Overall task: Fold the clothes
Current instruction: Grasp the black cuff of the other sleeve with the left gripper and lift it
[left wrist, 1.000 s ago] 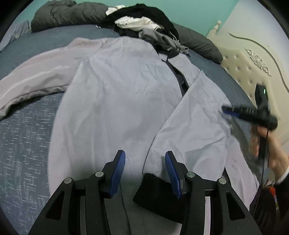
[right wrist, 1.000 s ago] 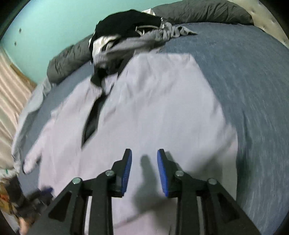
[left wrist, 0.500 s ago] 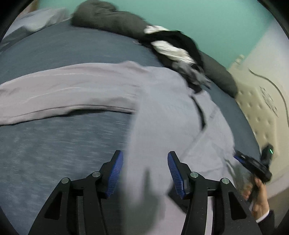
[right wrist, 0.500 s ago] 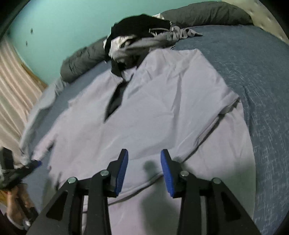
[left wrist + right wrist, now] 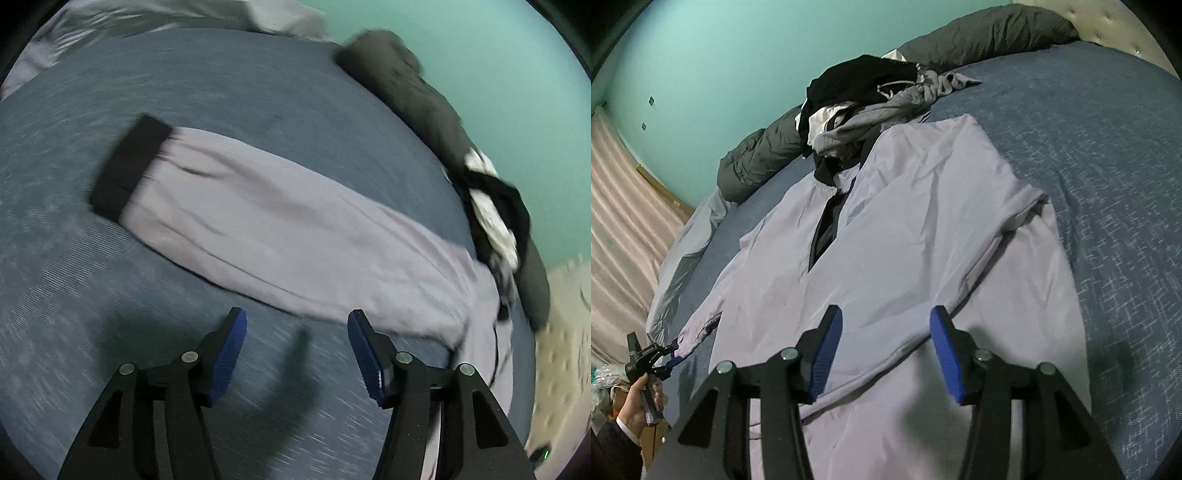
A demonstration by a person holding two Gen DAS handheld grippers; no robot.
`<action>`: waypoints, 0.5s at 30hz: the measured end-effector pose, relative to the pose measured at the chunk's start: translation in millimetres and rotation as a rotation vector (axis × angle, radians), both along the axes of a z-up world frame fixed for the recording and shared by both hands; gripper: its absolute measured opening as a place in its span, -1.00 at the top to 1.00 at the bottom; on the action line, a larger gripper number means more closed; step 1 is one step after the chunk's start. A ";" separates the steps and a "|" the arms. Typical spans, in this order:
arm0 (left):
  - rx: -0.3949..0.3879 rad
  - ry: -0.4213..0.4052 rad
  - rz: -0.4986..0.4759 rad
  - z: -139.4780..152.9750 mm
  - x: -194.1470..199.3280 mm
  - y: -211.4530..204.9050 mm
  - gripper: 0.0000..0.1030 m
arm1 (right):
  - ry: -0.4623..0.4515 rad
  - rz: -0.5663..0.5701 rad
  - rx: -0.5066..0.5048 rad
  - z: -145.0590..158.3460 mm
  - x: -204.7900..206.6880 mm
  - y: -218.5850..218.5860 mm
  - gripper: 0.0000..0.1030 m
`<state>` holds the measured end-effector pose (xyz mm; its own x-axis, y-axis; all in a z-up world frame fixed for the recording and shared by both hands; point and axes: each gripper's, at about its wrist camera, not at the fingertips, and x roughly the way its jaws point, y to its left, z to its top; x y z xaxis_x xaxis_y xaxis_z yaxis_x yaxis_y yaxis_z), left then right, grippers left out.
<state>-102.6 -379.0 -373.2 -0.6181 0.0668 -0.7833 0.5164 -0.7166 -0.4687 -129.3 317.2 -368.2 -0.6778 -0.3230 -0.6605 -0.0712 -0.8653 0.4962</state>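
1. The jacket point(image 5: 916, 236) lies flat on the bed point(image 5: 1108, 155), front up. One sleeve is folded in over the body; the other sleeve point(image 5: 280, 229) lies stretched out to the side on the blanket.
2. The cloth looks thin, light and soft, maybe a little slippery. It will sag and slide when it is lifted, so I judge it needs a firm pinch.
3. Good places to hold: the black cuff point(image 5: 125, 166), which is thicker, or the hem near the right tool point(image 5: 884, 354).
4. The left tool point(image 5: 295, 354) is spread wide, holding nothing, over the blanket just beside the sleeve. This view is blurred, so the height is unsure.
5. The right tool is spread too, over the lower jacket.
6. There is free blanket around the sleeve. The clothes pile point(image 5: 871, 99) touches the collar, so less room there.
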 end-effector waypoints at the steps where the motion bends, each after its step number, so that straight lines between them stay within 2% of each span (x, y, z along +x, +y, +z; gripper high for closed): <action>1: 0.004 0.000 0.025 -1.9 2.1 -10.2 -0.19 | 0.004 -0.008 0.002 0.8 0.9 1.2 0.02; 6: 0.008 -0.009 0.147 -11.1 11.2 -47.1 -0.37 | 0.010 -0.020 0.011 2.2 4.5 6.6 -0.04; 15: -0.040 0.010 0.147 -15.0 0.0 -67.2 -0.37 | 0.004 -0.014 0.060 -0.5 2.6 2.6 -0.07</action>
